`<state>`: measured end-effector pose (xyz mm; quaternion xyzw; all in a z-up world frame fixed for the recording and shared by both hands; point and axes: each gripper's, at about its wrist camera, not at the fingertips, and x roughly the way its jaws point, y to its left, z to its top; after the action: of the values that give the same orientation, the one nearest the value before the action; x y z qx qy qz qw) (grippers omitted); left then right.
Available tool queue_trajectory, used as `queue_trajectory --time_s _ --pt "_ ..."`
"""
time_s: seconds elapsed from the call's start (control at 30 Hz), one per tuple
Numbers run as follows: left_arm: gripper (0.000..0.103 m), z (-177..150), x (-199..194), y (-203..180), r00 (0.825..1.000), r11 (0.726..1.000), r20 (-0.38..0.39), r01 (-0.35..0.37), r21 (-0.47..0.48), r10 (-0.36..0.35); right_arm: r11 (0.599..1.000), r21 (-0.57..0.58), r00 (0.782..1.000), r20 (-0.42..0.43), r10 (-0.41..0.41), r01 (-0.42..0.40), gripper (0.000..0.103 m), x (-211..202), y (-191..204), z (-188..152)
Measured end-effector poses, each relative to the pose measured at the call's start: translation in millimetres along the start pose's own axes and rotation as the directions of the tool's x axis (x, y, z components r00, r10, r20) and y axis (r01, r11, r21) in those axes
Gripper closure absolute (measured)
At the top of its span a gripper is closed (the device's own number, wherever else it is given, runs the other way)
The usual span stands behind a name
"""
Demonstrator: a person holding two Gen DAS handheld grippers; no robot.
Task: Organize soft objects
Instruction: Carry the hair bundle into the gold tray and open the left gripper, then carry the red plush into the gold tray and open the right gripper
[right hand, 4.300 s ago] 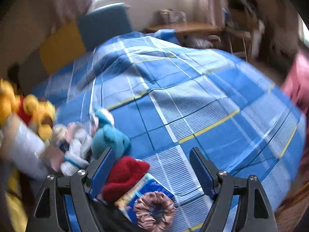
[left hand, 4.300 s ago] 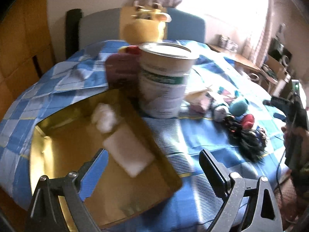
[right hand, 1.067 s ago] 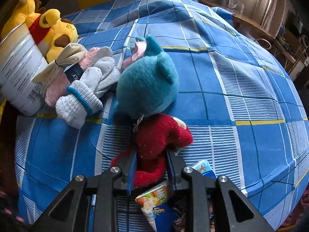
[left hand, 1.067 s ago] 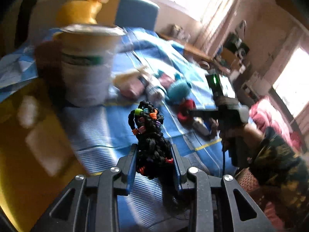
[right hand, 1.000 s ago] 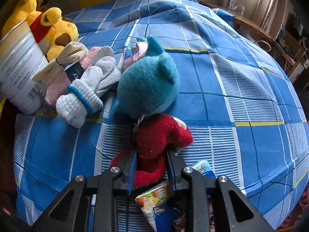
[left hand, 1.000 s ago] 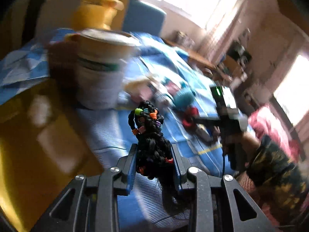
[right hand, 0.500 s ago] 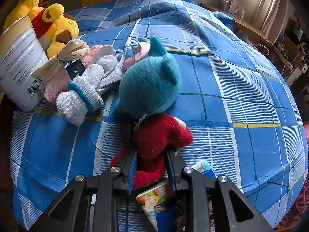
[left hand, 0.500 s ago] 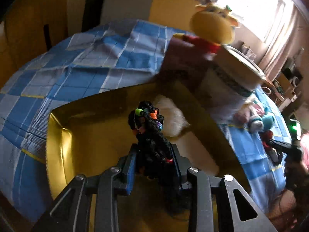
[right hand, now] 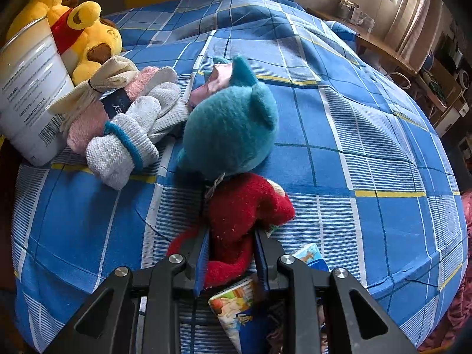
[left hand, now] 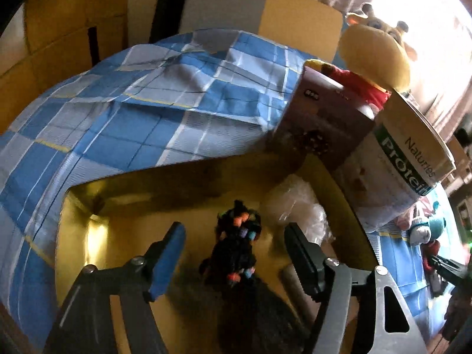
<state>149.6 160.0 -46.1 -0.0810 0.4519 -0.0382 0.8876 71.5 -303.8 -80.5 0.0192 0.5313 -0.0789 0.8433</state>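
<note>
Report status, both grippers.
Left gripper opening over gold tray, black beaded toy released. Right gripper shut on red plush. Nothing blocking.

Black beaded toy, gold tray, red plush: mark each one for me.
Black beaded toy [left hand: 237,247]: left wrist view, its middle.
Gold tray [left hand: 97,233]: left wrist view, bare inner wall.
Red plush [right hand: 239,215]: right wrist view, its body.

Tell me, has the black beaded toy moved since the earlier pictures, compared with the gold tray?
Yes. The black beaded toy went from the blue blanket into the gold tray; the left gripper is opening around it.
</note>
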Motion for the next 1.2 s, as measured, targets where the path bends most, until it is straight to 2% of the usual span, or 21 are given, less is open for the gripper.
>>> queue_trajectory --time_s 0.17,0.37,0.53,0.73,0.93,1.07,1.2 --pt "0.03 -25 -26 4 1.0 0.997 0.011 -0.015 -0.079 0.016 1.0 -0.013 1.0 0.006 -0.014 0.014 0.077 -1 3 0" --pt "0.03 -57 -50 -7 1.0 0.998 0.024 0.015 -0.067 -0.014 0.999 -0.031 0.999 0.013 -0.029 0.03 0.081 -8 8 -2" --pt "0.029 -75 -61 -15 0.999 1.0 0.026 0.025 -0.018 -0.024 0.999 -0.043 0.999 0.03 0.024 -0.023 0.083 -35 13 -7" --pt "0.029 -82 -65 -17 0.999 0.999 0.027 0.047 -0.014 -0.047 0.995 -0.076 0.993 0.096 0.069 -0.062 0.083 -85 12 -3" --pt "0.029 -83 -68 -17 0.997 0.998 0.036 0.064 -0.016 -0.063 0.999 -0.008 0.987 0.15 0.054 -0.053 0.083 -104 -1 49" --pt "0.029 -83 -73 -17 0.996 0.998 0.049 0.069 -0.007 -0.069 0.999 0.034 0.989 0.149 0.008 -0.013 0.083 -96 6 110" --pt "0.029 -83 -79 -16 0.995 0.998 0.071 0.063 0.017 -0.065 0.998 0.054 0.982 0.186 -0.047 0.038 0.083 -104 35 191"
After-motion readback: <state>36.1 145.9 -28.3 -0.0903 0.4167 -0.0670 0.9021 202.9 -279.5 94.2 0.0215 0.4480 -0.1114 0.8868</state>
